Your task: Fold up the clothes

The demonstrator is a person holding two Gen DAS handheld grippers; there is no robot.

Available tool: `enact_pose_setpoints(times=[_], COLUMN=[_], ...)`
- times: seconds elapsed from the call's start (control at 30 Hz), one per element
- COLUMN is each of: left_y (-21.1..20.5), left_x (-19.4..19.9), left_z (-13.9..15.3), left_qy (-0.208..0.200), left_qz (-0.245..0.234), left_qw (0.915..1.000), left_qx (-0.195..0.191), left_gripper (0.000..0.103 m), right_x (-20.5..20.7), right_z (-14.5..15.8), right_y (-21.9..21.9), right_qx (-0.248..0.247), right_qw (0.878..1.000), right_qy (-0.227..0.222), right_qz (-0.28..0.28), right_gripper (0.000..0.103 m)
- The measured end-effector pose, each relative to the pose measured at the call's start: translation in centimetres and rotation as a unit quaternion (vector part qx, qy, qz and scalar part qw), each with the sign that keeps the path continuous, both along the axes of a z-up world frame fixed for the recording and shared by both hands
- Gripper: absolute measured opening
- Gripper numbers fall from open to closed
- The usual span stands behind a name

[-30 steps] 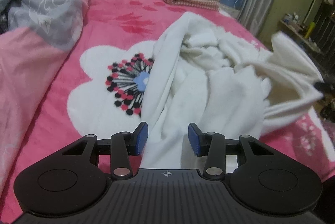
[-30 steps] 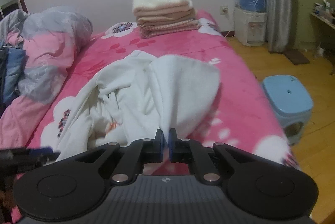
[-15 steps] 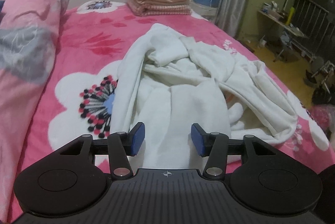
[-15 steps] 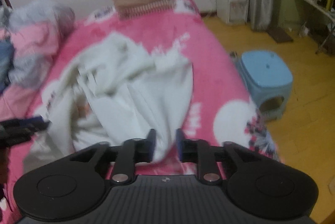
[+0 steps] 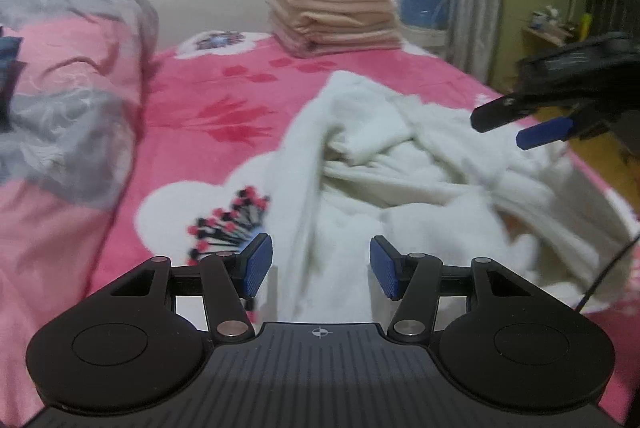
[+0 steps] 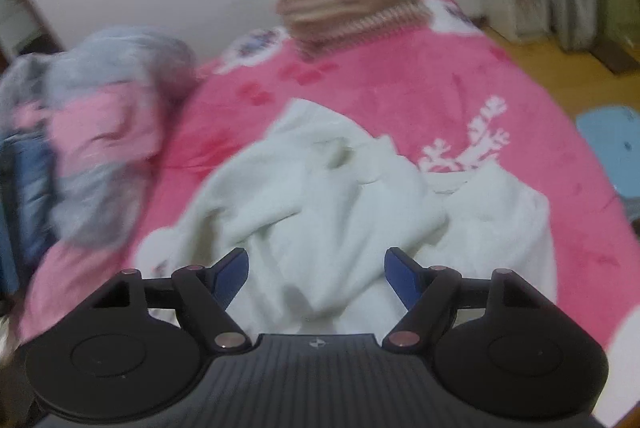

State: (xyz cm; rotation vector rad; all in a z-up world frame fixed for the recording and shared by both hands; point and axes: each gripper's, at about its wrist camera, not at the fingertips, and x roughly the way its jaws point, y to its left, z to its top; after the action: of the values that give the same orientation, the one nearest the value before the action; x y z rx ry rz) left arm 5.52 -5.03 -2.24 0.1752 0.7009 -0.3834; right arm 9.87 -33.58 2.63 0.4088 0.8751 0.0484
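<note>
Left wrist view: the left hand-held gripper hangs with jaws apart, gripping nothing, over a crumpled white garment spread mid-frame on the pink bed. The right hand-held gripper also gapes wide above that cloth. A folded stack, perhaps towels through the blur, sits upper centre.

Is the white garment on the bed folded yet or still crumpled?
Crumpled, not folded. The white garment lies in a rumpled heap on the pink bedspread, with bunched ridges and loose flaps; neither open gripper holds it.
</note>
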Motion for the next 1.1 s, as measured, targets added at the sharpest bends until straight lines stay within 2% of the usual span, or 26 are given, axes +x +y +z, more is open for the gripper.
enact_pose_setpoints(times=[0.13,0.2,0.23,0.27,0.37,0.5,0.7,0.87,1.1], left_y=[0.9,1.5,1.7,1.9,2.4,2.8,3.4,4.0,4.9], left_x=[1.1,1.5,1.6,1.7,2.0,2.2,2.0,2.0,2.0], left_z=[-1.3,-1.8,-2.0,-2.2,-2.7,-3.4,-3.8,-3.8,-3.9], left_qy=[0.012,0.023,0.027,0.031,0.039,0.055,0.059,0.063,0.071], left_qz=[0.021,0.027,0.029,0.03,0.028,0.029,0.032,0.04,0.046], left_qw=[0.9997,0.9994,0.9992,0.999,0.9984,0.9972,0.9958,0.9938,0.9909], left_qx=[0.002,-0.006,-0.01,-0.014,-0.028,-0.041,-0.062,-0.083,-0.105], left_gripper=[0.054,0.053,0.053,0.051,0.05,0.048,0.048,0.048,0.048], right_x=[3.7,4.0,4.0,3.7,3.0,3.1,8.2,13.2,15.6], right_z=[-3.1,-3.6,-3.4,-2.9,-0.8,3.8,11.5,17.0,22.2], right_y=[-1.0,-1.4,-1.5,-1.5,-0.8,1.7,7.7,15.1,24.9], right_qx=[-0.015,-0.008,-0.009,-0.014,-0.046,-0.101,-0.114,-0.093,-0.032], right_qw=[0.998,0.998,0.998,0.999,0.998,0.989,0.967,0.944,0.903], right_qy=[0.037,0.034,0.026,0.014,-0.025,-0.105,-0.196,-0.252,-0.32], right_qz=[-0.048,-0.052,-0.05,-0.042,-0.019,0.029,0.116,0.19,0.285], right_gripper=[0.075,0.061,0.047,0.028,0.01,0.007,0.006,0.005,0.005])
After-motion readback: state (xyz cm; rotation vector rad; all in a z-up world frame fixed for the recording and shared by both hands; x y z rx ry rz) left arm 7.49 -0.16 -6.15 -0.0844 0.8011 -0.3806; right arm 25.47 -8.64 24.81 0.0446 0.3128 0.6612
